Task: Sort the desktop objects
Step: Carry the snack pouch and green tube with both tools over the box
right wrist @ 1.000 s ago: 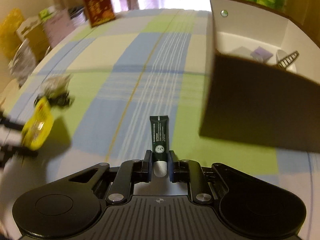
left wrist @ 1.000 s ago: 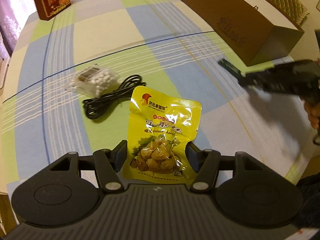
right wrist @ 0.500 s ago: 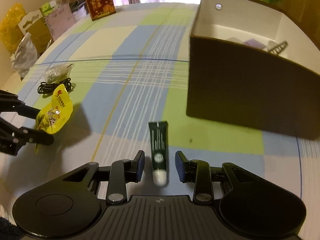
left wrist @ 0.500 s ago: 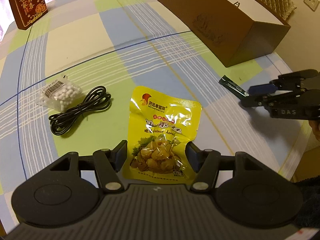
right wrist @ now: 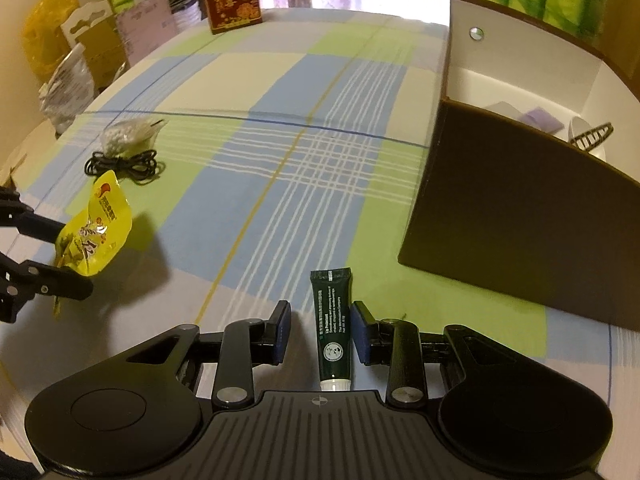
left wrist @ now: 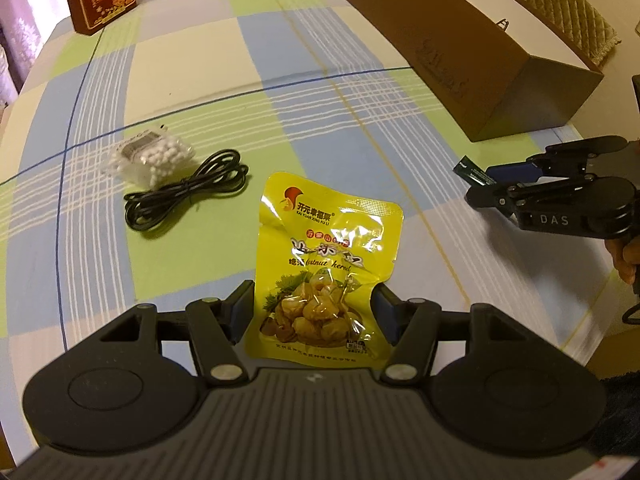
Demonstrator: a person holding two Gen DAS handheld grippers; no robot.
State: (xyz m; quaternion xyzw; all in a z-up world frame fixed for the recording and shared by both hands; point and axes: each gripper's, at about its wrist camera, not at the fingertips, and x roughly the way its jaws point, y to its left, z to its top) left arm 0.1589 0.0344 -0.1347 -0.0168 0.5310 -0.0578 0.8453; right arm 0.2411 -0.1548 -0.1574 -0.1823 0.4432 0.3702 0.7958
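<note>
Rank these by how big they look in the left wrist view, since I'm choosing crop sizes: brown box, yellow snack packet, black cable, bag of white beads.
1. brown box
2. yellow snack packet, though it sits nearest the camera
3. black cable
4. bag of white beads, close to the cable in size

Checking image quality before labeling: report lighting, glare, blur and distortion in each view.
Left wrist view: warm dim light, fisheye bends the tablecloth lines, glare on the yellow snack packet, mostly sharp. Right wrist view: blown-out window glow at the top, the brown box front in deep shadow, packet casting a dark shadow, edges slightly soft.
</note>
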